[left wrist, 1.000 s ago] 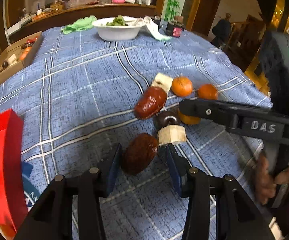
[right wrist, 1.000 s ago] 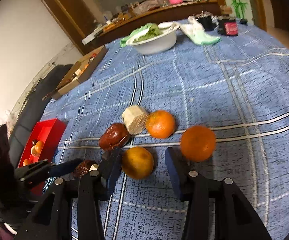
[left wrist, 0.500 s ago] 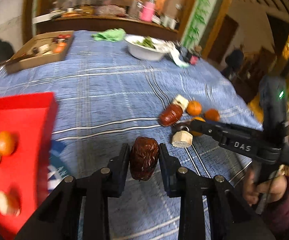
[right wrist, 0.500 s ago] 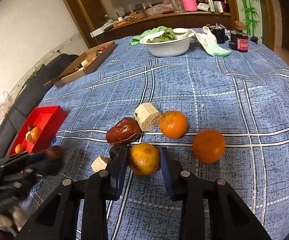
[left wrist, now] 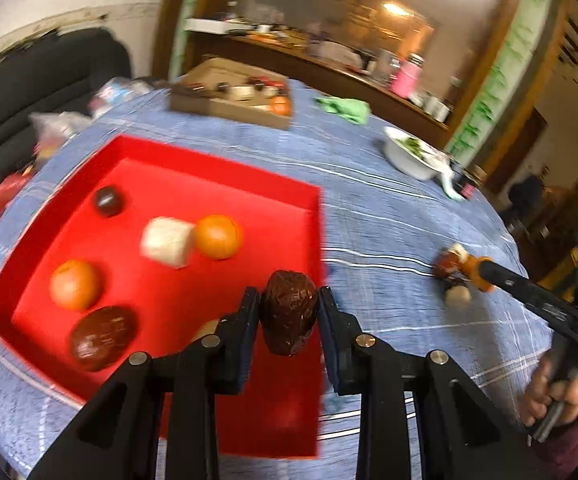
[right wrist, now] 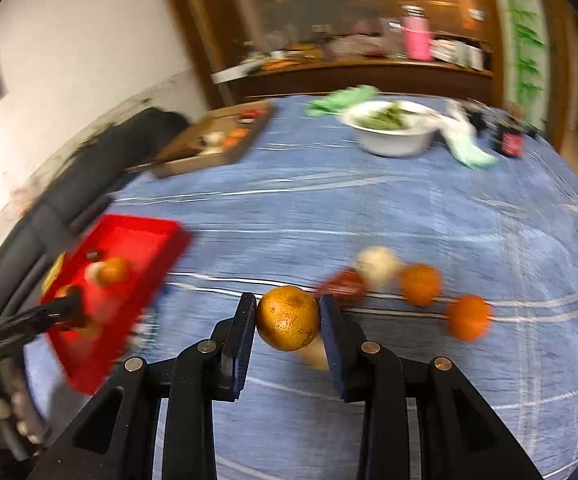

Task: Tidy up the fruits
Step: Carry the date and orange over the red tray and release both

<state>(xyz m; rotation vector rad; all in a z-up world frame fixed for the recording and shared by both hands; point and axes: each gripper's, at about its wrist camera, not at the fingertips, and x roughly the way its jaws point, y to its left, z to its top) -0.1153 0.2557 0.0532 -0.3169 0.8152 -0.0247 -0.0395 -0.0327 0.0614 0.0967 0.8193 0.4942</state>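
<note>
- Blue checked tablecloth [right wrist: 369, 208] carries a red tray [left wrist: 209, 184] near its left edge.
- Left gripper [left wrist: 289, 312] clamps a brown date [left wrist: 288, 308] above the tray's right wall.
- Right gripper [right wrist: 289, 320] clamps an orange [right wrist: 288, 317] above the cloth's middle.

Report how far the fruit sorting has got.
Done: the red tray already holds two oranges, a white chunk and two dark fruits. In hand: the left gripper grips a brown date over the tray; the right gripper grips an orange. Left: two oranges, a reddish date and pale chunks on the blue tablecloth.
</note>
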